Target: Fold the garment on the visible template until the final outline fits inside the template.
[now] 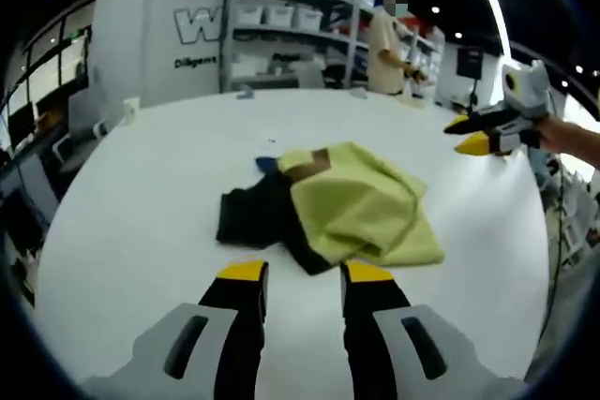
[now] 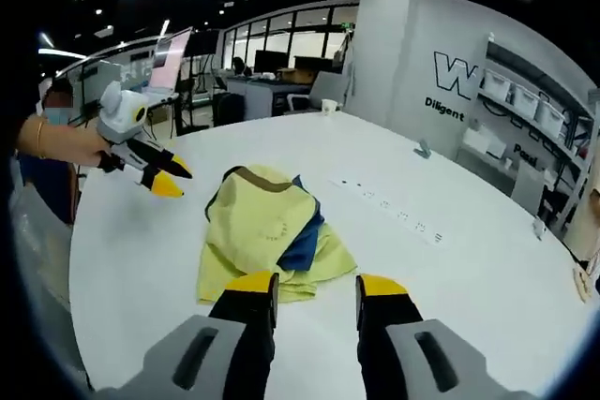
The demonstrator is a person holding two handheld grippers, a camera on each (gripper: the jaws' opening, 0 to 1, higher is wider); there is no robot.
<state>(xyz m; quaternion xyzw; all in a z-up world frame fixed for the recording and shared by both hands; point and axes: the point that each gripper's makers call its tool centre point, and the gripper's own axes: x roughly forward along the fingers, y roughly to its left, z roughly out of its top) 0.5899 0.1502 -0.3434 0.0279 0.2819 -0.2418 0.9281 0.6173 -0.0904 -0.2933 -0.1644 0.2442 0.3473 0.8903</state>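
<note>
With my left tool (image 1: 300, 274) and right tool (image 2: 317, 288) both parted and empty, I judge either could snag only the top layer of the crumpled yellow-green and navy cloth garment (image 1: 352, 208), bunched mid-table (image 1: 141, 231) at twelve o'clock.

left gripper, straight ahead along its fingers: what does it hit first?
Likely the crumpled yellow-green garment, at its near dark edge, just past the left gripper. The fingers stand apart and hold nothing. Depth is unclear; it may be above the white table.

L gripper (image 1: 302, 274) jaws apart above white table (image 1: 141, 213), crumpled yellow-black garment (image 1: 328, 205) ahead, R gripper (image 1: 472, 135) at right
</note>
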